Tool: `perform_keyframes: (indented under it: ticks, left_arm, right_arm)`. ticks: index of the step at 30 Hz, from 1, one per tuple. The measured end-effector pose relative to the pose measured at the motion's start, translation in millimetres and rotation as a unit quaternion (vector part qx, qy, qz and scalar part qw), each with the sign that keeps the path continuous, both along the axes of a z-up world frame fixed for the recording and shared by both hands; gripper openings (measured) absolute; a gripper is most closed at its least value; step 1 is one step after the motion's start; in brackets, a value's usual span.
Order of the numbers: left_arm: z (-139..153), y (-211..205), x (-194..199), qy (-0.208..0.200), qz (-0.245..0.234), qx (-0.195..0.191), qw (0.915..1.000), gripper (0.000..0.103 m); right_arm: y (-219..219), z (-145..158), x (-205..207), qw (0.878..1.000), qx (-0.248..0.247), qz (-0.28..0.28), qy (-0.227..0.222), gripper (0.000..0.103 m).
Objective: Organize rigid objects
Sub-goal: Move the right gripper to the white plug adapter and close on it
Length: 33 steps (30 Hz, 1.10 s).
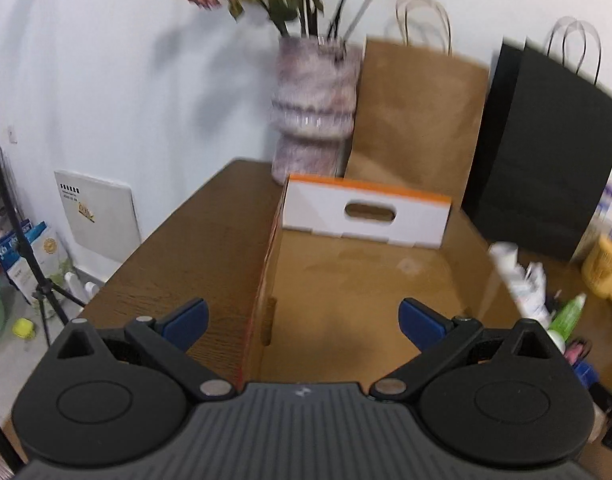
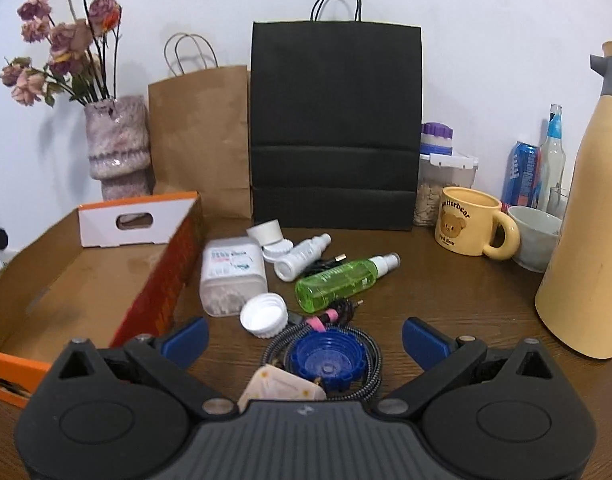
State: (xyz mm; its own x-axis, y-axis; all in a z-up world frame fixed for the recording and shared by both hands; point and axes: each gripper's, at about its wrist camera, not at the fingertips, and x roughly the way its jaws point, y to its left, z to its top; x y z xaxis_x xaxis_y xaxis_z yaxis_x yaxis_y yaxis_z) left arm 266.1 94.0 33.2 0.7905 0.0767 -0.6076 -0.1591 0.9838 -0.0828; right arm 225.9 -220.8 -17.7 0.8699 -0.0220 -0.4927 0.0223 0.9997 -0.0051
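Clutter sits on the wooden table (image 2: 445, 292) right of the cardboard tray (image 2: 86, 276): a green spray bottle (image 2: 341, 280), white cap (image 2: 264, 315), blue lid (image 2: 325, 360) (ringed by a braided cable (image 2: 369, 344)) and cotton-swab box (image 2: 230, 276). The right gripper (image 2: 304, 338) hangs above them, jaws spread, holding nothing. The left gripper (image 1: 304, 322), likewise spread, hovers over the tray.

— What do we see at centre frame?
— Our left gripper (image 1: 302, 322), jaws wide apart, above the cardboard tray (image 1: 365, 280) on the worktop (image 1: 194, 240).
— And upper centre?
— A vase (image 1: 311, 112), blurred.
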Motion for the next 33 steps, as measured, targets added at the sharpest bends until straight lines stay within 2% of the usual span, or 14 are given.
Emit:
perform_keyframes:
  ticks: [9,11,14,16,18,25,29,33]
  left_arm:
    - [-27,23,12,0.063,0.022,-0.024,0.9975,0.103]
    - [-32,27,12,0.067,0.026,-0.035,0.9968,0.101]
    - [-39,33,11,0.07,0.029,-0.049,0.9959,0.091]
    - [-42,35,11,0.069,0.03,-0.055,0.9956,0.078]
    - [-43,36,12,0.066,0.03,-0.061,0.9955,0.073]
    - [-46,32,10,0.058,0.029,-0.045,0.9969,0.05]
    - [-47,34,10,0.052,0.03,-0.051,0.9969,0.047]
    - [-41,33,11,0.048,0.035,-0.05,0.997,0.049]
  right_arm:
    - [9,-16,1,0.999,-0.028,-0.006,0.02,0.102]
    - [9,-18,0,0.999,-0.027,-0.009,0.027,0.097]
    - [10,-19,-1,0.999,-0.023,-0.007,0.034,0.093]
    - [11,-19,-3,0.999,-0.024,-0.011,0.031,0.091]
    - [11,-19,-5,0.999,-0.021,-0.012,0.028,0.088]
    - [9,-19,-8,0.999,-0.011,-0.01,0.035,0.069]
    - [9,-18,-12,0.999,0.0,0.001,0.032,0.048]
    - [10,-18,-13,1.0,-0.001,-0.001,0.031,0.047]
